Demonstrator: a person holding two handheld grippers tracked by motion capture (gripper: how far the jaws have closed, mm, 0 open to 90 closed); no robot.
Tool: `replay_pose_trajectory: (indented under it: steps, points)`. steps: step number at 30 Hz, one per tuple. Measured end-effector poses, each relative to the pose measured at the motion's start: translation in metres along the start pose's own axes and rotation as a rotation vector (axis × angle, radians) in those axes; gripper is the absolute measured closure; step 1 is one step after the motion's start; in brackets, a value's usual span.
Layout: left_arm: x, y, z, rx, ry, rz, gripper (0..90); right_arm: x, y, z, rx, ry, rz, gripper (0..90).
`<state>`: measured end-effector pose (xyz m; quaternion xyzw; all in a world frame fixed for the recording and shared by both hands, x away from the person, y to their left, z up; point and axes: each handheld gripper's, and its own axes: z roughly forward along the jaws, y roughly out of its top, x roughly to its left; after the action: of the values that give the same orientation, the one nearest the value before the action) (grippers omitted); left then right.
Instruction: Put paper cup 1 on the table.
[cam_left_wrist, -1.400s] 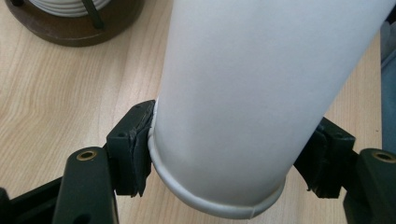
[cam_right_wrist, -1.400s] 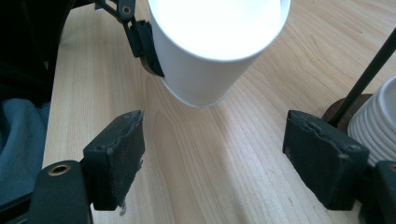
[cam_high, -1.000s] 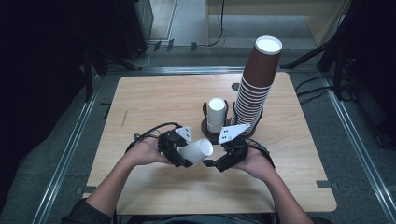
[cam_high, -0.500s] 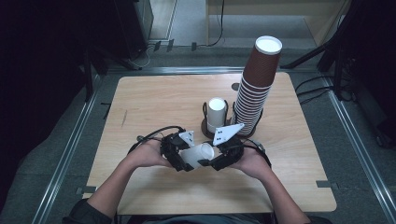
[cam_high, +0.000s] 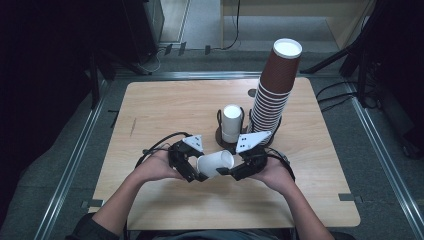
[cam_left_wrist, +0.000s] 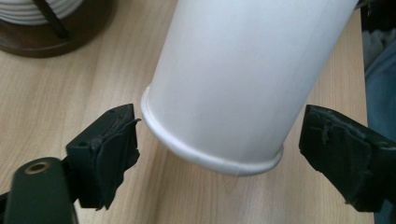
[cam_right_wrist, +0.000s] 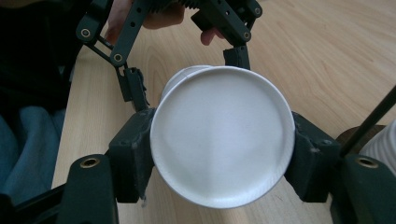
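High view shows, low in the frame's centre, the left gripper with jaws that have just been opening, apart on either side of the white cup's rim end without touching it. Right of it, the right gripper clamps the cup's base, holding it on its side above the table.

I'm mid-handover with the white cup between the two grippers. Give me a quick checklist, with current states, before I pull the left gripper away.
1. Right gripper clamped on the white cup: ok, both pads press its sides.
2. Left gripper released: ok, its jaws have just been opening and gaps show on both sides of the cup.
3. Cup off the table: ok, it lies sideways in the air.
4. Cup undamaged: ok, no crushing visible in the right gripper view.
5. Retreat path for the left gripper: ok, bare wood beside it.
6. Brown cup stack and holder out of the way: ok, both stand behind the grippers.
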<state>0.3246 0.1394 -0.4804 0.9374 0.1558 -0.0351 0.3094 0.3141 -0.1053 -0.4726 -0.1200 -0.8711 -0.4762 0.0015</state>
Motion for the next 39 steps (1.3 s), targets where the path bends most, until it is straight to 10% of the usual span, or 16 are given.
replay_pose_trajectory:
  steps: [23, 39]
  points:
    - [-0.001, -0.003, -0.013, -0.255, -0.035, -0.040, 6.9, -0.003, 0.003, -0.010, -0.275, 0.082, 0.123, 34.2]
    - [-0.006, -0.002, -0.021, -0.275, -0.009, 0.012, 23.8, -0.002, 0.005, -0.004, -0.236, 0.097, 0.106, 33.0]
